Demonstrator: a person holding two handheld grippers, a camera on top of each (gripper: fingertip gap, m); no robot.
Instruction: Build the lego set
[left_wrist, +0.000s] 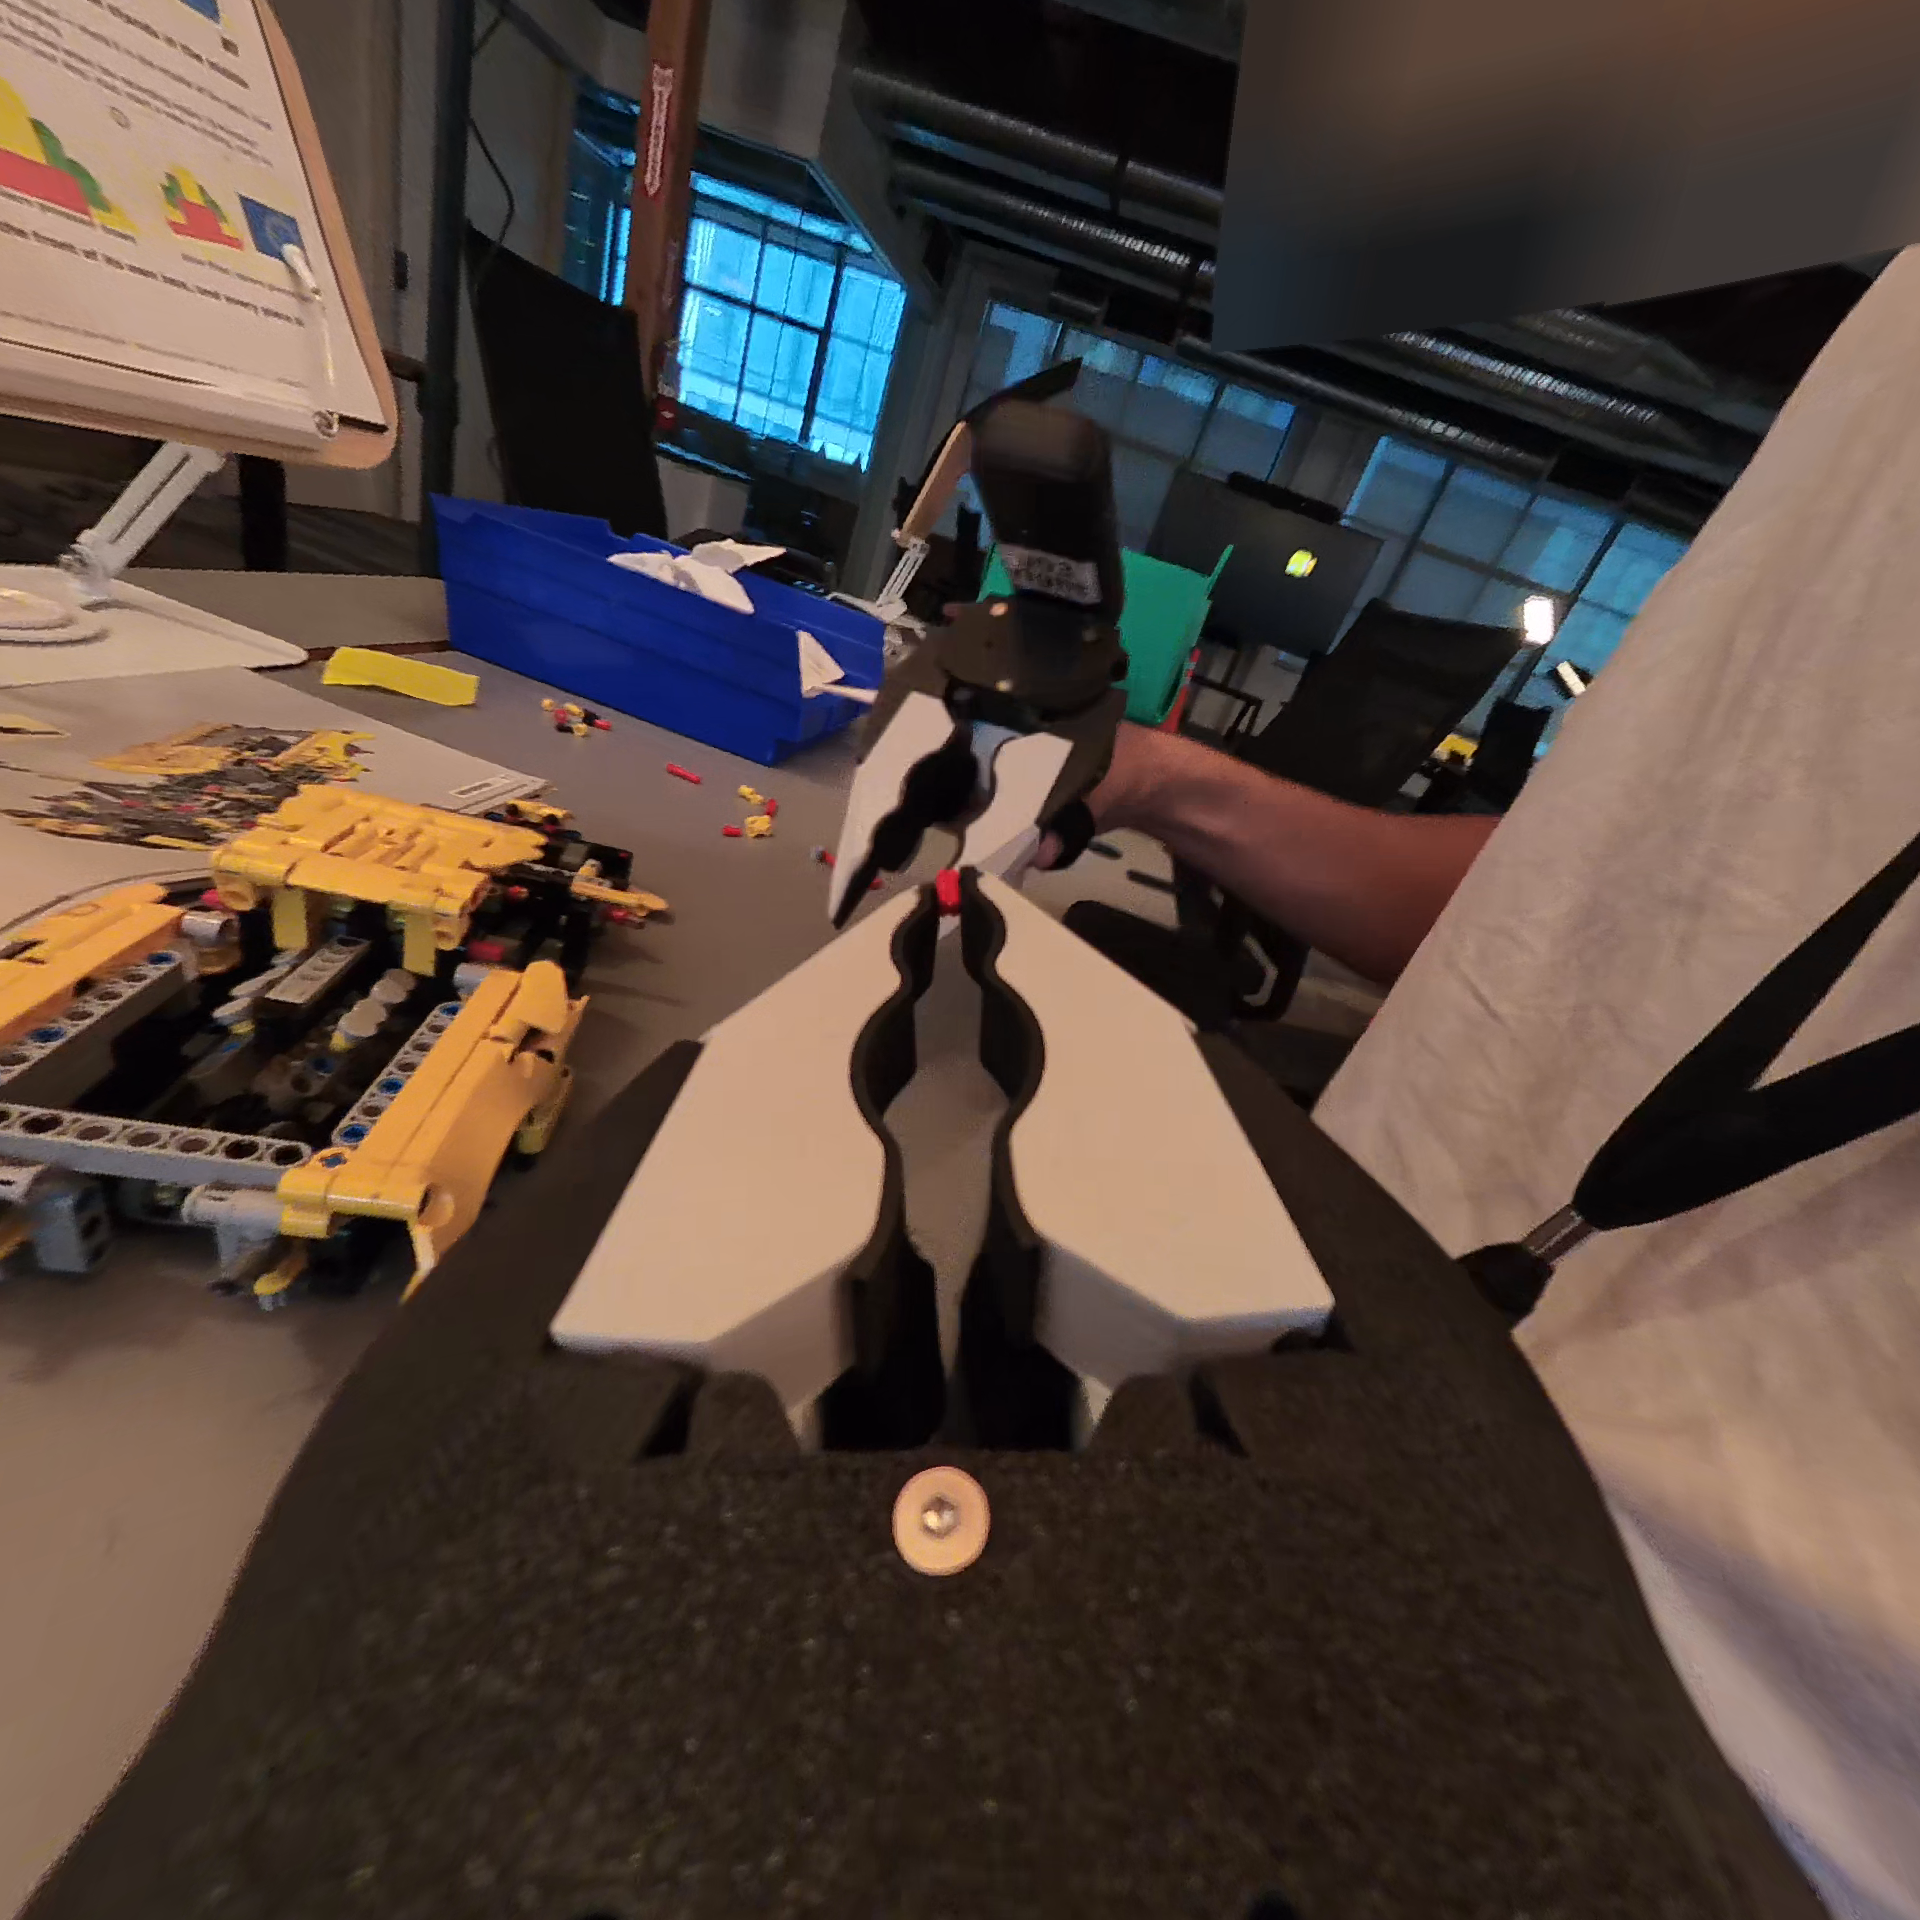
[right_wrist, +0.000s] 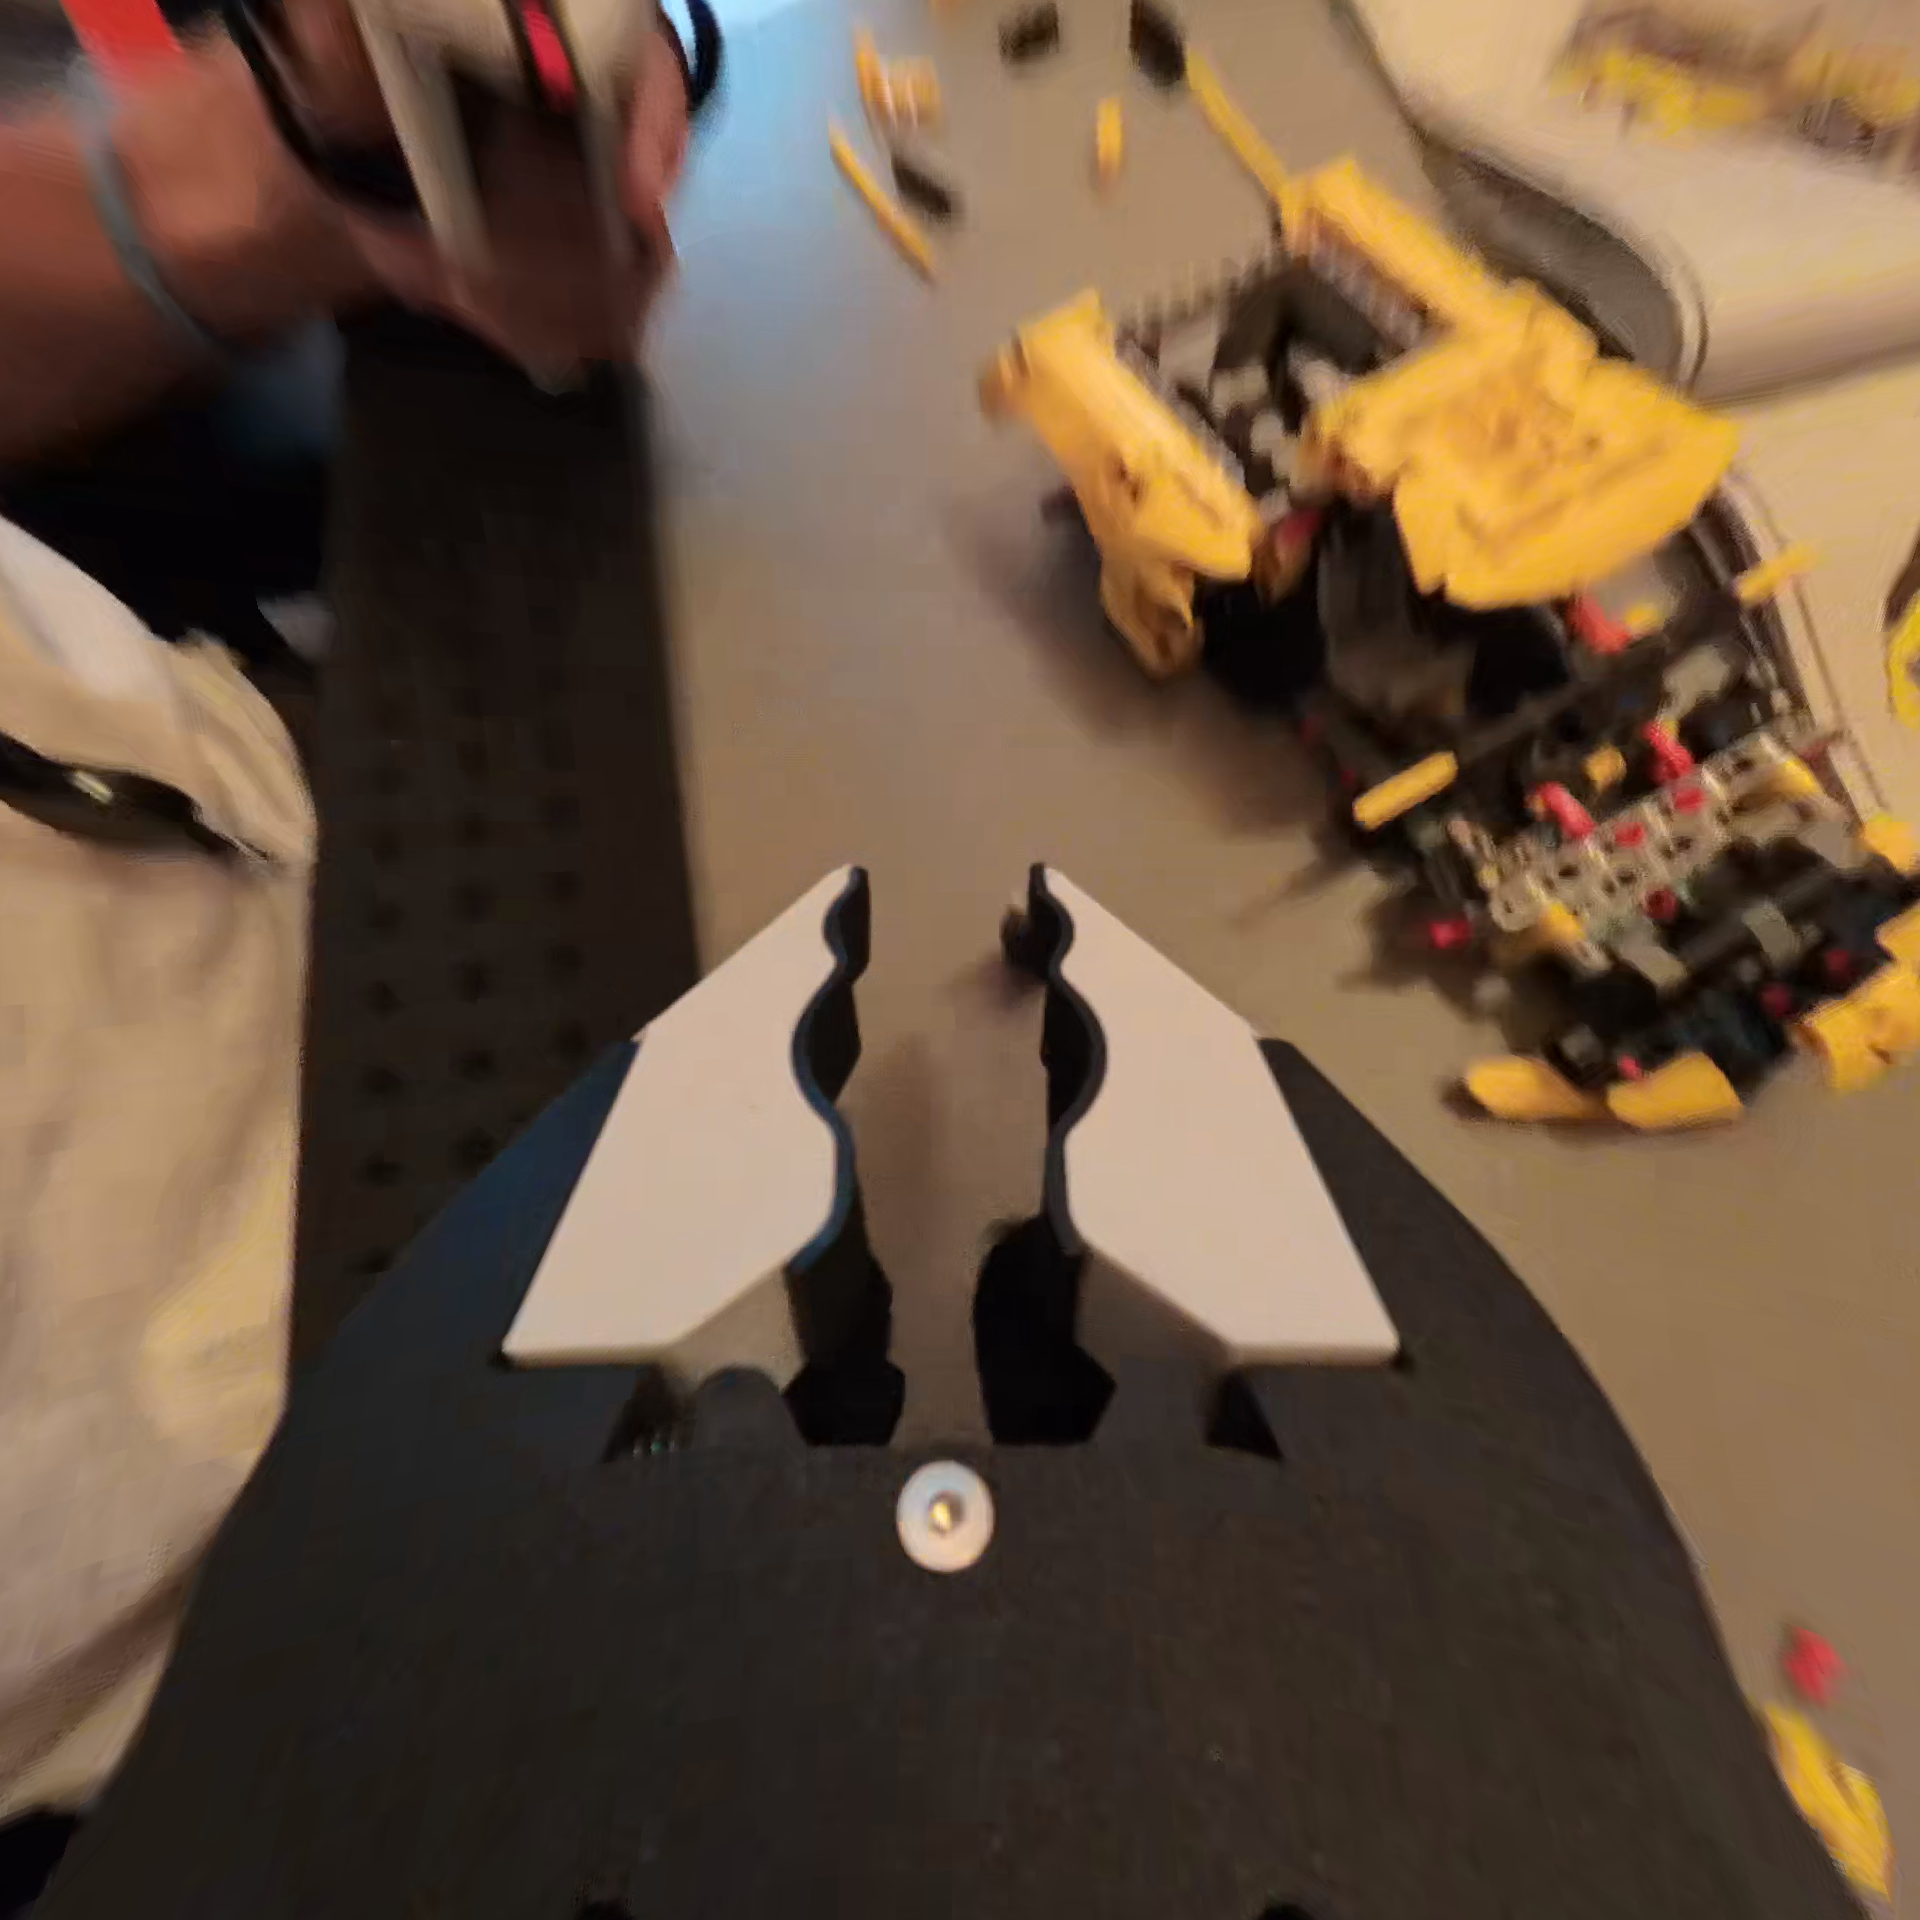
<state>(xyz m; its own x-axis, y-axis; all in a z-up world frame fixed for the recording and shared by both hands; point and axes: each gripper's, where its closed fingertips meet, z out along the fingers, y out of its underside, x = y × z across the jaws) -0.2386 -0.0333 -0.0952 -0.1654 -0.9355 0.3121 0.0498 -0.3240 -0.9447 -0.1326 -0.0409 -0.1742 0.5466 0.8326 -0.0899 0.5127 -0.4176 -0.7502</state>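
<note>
Sitting left of the left gripper: the yellow, black and grey lego model (left_wrist: 301, 997), half built, on the grey table (left_wrist: 156, 1455).
Model look: yellow panels over a frame of grey holed beams, with red and blue pins showing.
Behind it: an instruction sheet (left_wrist: 239, 764) lying flat, a tilted board with printed pages (left_wrist: 177, 208), a blue bin (left_wrist: 644, 644) and loose small parts (left_wrist: 748, 810).
Left gripper (left_wrist: 948, 896): jaws nearly together, pinching a small red pin (left_wrist: 947, 889) at the tips.
Right gripper (left_wrist: 914, 831): just beyond the left tips, in the person's hand (left_wrist: 1081, 810).
Right wrist view: blurred; right gripper (right_wrist: 948, 904) stands narrowly parted, a small dark bit at its right tip, too blurred to tell whether held.
Far right: a white shirt (left_wrist: 1714, 935).
</note>
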